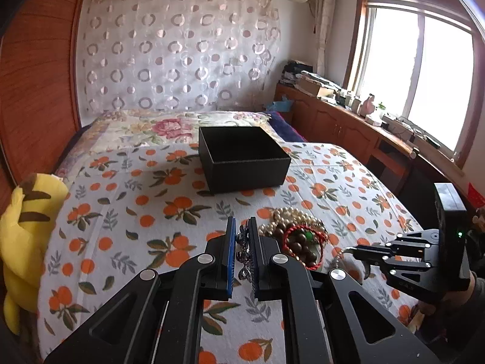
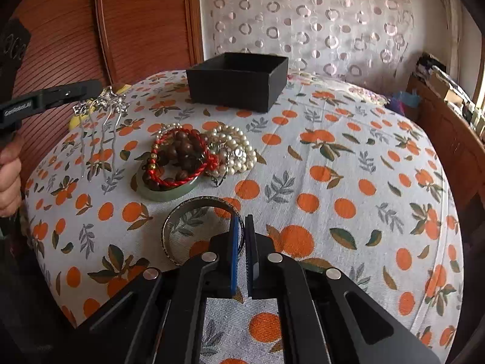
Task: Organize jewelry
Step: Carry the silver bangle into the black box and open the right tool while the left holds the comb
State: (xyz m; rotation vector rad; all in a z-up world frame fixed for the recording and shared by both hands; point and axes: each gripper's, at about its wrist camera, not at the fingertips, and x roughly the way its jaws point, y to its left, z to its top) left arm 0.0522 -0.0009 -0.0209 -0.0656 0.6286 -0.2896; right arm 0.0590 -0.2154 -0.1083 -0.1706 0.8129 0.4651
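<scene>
My left gripper [image 1: 242, 227] is shut on a silver hair comb [image 1: 244, 251]; in the right wrist view the comb [image 2: 100, 112] hangs from it above the bed, left of the jewelry pile. My right gripper [image 2: 241, 223] is shut on the rim of a metal bangle [image 2: 182, 233] lying on the bedspread. The pile holds a red cord bracelet [image 2: 182, 157], brown wooden beads [image 2: 185, 148], a green jade bangle [image 2: 163, 192] and pearl strands [image 2: 233, 151]. An open black box [image 2: 239, 82] stands beyond the pile; it also shows in the left wrist view [image 1: 242, 157].
The bed has an orange-print spread [image 2: 333, 166]. A yellow plush toy [image 1: 27, 236] lies at the left edge. A wooden wardrobe [image 2: 121, 24] stands on the left, a low cabinet with clutter [image 1: 348, 112] under the window on the right.
</scene>
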